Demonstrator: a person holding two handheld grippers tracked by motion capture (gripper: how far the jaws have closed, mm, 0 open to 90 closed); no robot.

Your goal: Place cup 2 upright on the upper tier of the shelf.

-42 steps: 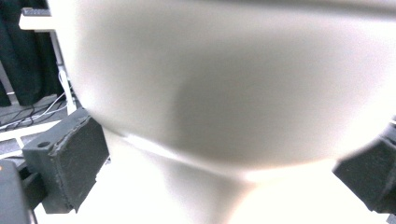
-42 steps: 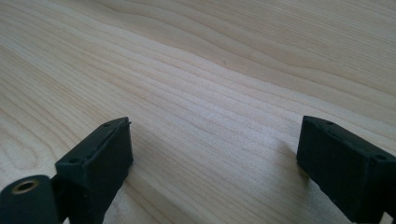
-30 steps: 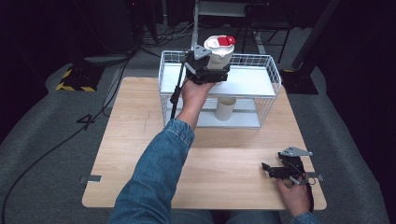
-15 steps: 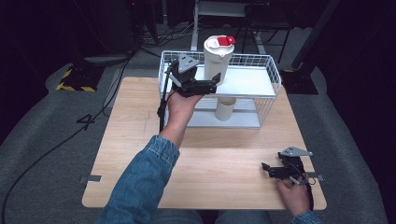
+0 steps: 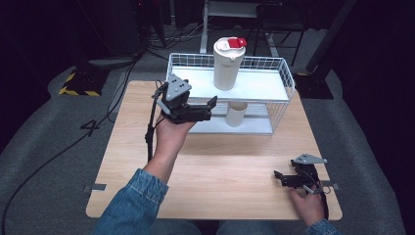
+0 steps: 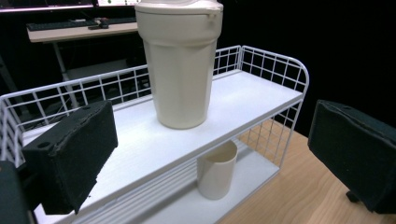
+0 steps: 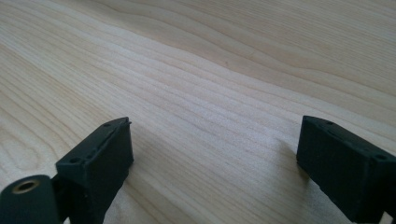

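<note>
The lidded tumbler (image 5: 228, 63) stands upright on the top shelf of the white wire rack (image 5: 284, 73), long axis vertical, its red-capped lid facing up. The left gripper (image 5: 211, 106) hangs beside the rack's left end, jaws wide and empty, aimed level toward the tumbler. A small cup (image 5: 236, 114) stands upright on the lower shelf. The right gripper (image 5: 277, 177) rests on the bench (image 5: 235, 166), jaws apart, holding nothing.

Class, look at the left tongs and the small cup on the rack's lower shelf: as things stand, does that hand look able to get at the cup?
Probably yes. The left tongs are open and empty beside the rack. The small cup stands near the lower shelf's open front edge, with nothing before it; only the upper shelf overhangs, so a low, level approach seems needed.
</note>
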